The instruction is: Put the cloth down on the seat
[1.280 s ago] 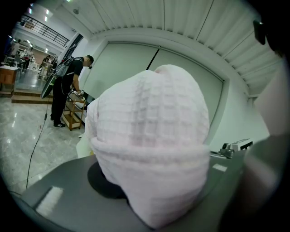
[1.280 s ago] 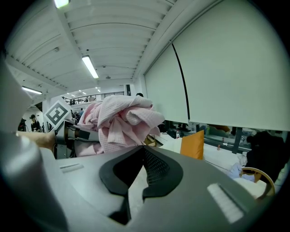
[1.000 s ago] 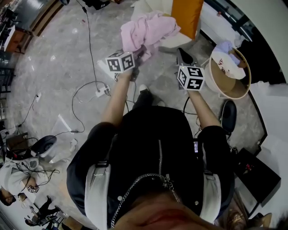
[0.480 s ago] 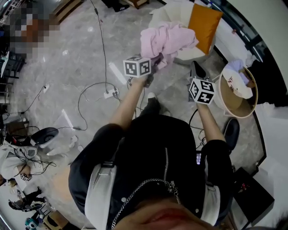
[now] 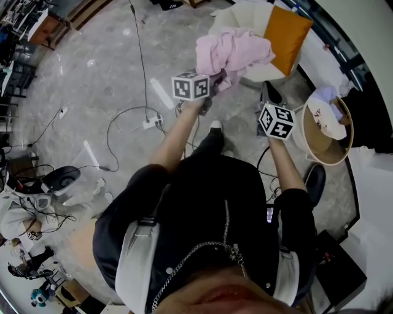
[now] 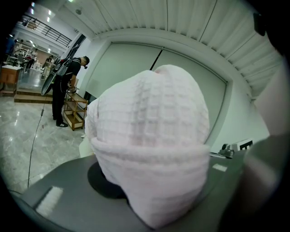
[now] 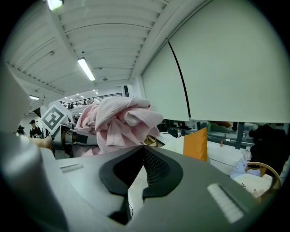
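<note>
Pink waffle-weave cloth [image 5: 233,52] bunched, clamped in left claw [image 5: 215,81], held off floor, bulk spilling forward past claw tips. Cream armchair seat [image 5: 249,12] with orange cushion [image 5: 287,37] just ahead of cloth and lower, slightly right. Left hand nearer. Right claw [image 7: 144,147] tips together, empty, alongside.

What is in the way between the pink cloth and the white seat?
Nothing I can see. The left claw holds the pink cloth over the white seat. The orange cushion leans on the seat beside the cloth.
</note>
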